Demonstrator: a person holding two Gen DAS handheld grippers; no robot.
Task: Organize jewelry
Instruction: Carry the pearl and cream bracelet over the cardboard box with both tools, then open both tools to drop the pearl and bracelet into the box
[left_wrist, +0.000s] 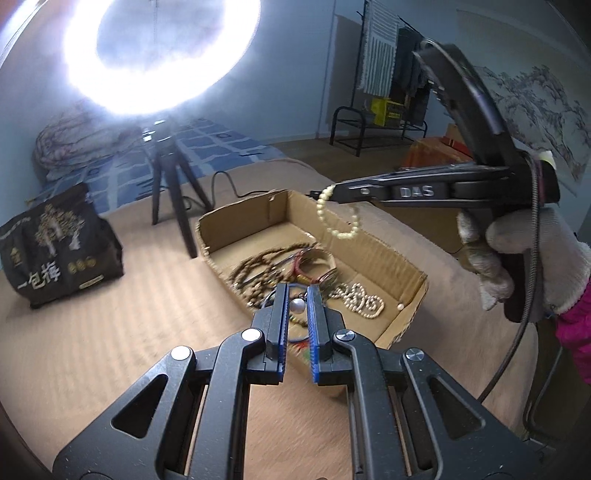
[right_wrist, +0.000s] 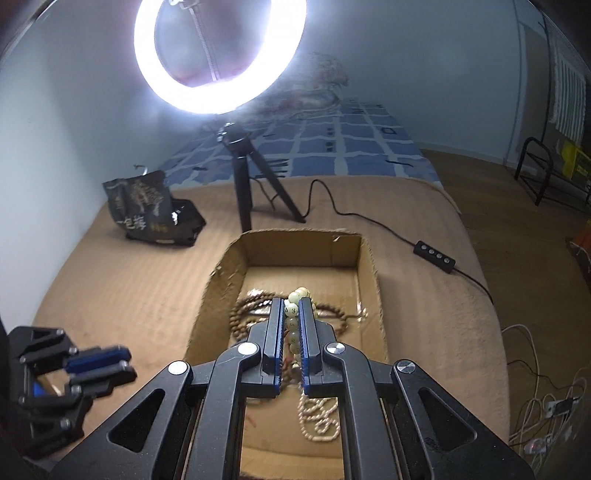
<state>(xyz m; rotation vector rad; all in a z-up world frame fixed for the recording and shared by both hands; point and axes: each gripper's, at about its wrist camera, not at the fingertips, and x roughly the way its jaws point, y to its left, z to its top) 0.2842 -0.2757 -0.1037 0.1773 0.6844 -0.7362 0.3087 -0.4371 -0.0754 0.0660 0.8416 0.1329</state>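
Note:
My left gripper (left_wrist: 298, 291) is shut on a pearl bead (left_wrist: 298, 305) with a blue cord hanging under it, just above the near rim of a cardboard box (left_wrist: 236, 210). Over the box's far side, my right gripper (left_wrist: 321, 194) is shut on a cream bead bracelet (left_wrist: 338, 216) that dangles from its tips. In the right wrist view the bracelet (right_wrist: 293, 314) sits between the right gripper's (right_wrist: 291, 304) pads above the box (right_wrist: 295, 247). The left gripper (right_wrist: 127, 360) shows at lower left. In the box lie brown bead strands (left_wrist: 258, 269) and a cream bead necklace (left_wrist: 360, 302).
The box rests on a tan blanket. Behind it stands a ring light on a black tripod (right_wrist: 243, 177), its cable and controller (right_wrist: 434, 256) to the right. A black snack bag (left_wrist: 59, 247) sits at the left. A gloved hand (left_wrist: 535, 266) holds the right gripper.

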